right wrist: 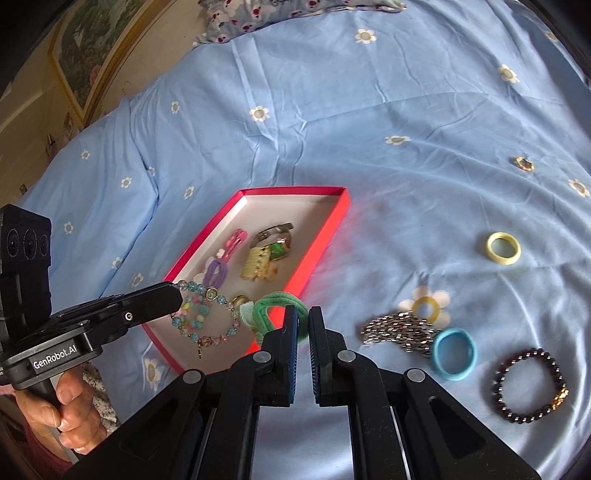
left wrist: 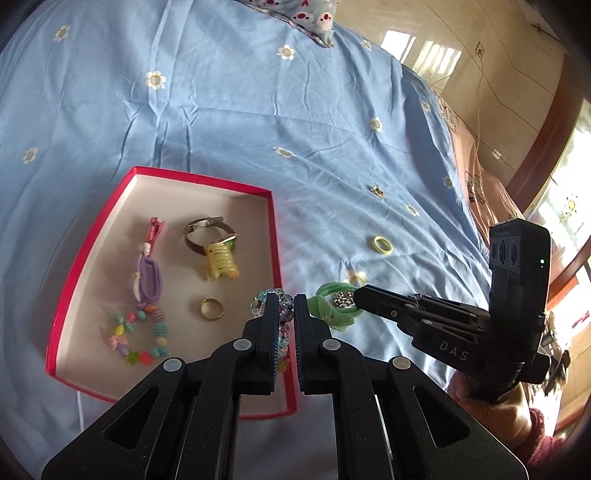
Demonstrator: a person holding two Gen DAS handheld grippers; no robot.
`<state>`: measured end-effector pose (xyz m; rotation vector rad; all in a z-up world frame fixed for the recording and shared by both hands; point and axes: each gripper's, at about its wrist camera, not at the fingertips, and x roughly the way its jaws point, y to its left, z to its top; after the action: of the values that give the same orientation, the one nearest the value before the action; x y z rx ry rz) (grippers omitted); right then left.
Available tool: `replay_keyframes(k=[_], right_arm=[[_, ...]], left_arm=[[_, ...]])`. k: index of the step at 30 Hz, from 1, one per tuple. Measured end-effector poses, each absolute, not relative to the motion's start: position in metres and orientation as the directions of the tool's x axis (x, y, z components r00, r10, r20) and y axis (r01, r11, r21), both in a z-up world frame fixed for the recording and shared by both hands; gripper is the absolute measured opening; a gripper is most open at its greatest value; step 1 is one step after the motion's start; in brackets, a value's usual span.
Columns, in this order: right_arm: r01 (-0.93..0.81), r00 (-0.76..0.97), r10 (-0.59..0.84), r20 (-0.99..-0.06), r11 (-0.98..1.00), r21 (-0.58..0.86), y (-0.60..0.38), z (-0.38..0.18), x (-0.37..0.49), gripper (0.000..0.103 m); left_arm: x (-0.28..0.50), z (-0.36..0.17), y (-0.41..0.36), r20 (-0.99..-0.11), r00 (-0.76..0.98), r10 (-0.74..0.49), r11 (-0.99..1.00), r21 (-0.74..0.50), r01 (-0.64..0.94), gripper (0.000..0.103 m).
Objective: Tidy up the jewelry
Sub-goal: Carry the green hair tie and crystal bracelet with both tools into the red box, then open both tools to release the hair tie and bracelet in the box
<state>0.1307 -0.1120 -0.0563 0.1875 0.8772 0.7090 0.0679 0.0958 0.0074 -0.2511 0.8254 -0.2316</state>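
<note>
A red box (left wrist: 275,236) (right wrist: 325,236) lies on the blue bedsheet. It holds a watch (left wrist: 205,234), a yellow hair claw (left wrist: 221,258), a gold ring (left wrist: 211,308), a purple hair tie (left wrist: 147,277) and a colourful bead bracelet (left wrist: 138,332). My left gripper (left wrist: 286,308) (right wrist: 179,295) is shut on a crystal bead bracelet (left wrist: 264,299) (right wrist: 207,317) and holds it above the box's right side. My right gripper (right wrist: 303,317) (left wrist: 356,295) is shut on a green hair tie (right wrist: 275,306) (left wrist: 332,306) just above the box's edge.
On the sheet right of the box lie a yellow ring (right wrist: 503,248) (left wrist: 381,244), a silver chain (right wrist: 399,328), a blue hair tie (right wrist: 453,353), a dark bead bracelet (right wrist: 530,386) and a small gold ring (right wrist: 523,163) (left wrist: 376,191). A patterned pillow (right wrist: 236,14) lies at the far end.
</note>
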Motion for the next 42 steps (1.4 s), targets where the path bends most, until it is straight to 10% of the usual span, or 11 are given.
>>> replay_keyframes(k=[42], right_arm=[[-0.637, 0.273, 0.581, -0.767, 0.706, 0.308, 0.007, -0.097, 0.129, 0.008]], left_arm=[[0.056, -0.064, 0.195, -0.804, 0.581, -0.129, 0.946, -0.275, -0.17, 0.007]])
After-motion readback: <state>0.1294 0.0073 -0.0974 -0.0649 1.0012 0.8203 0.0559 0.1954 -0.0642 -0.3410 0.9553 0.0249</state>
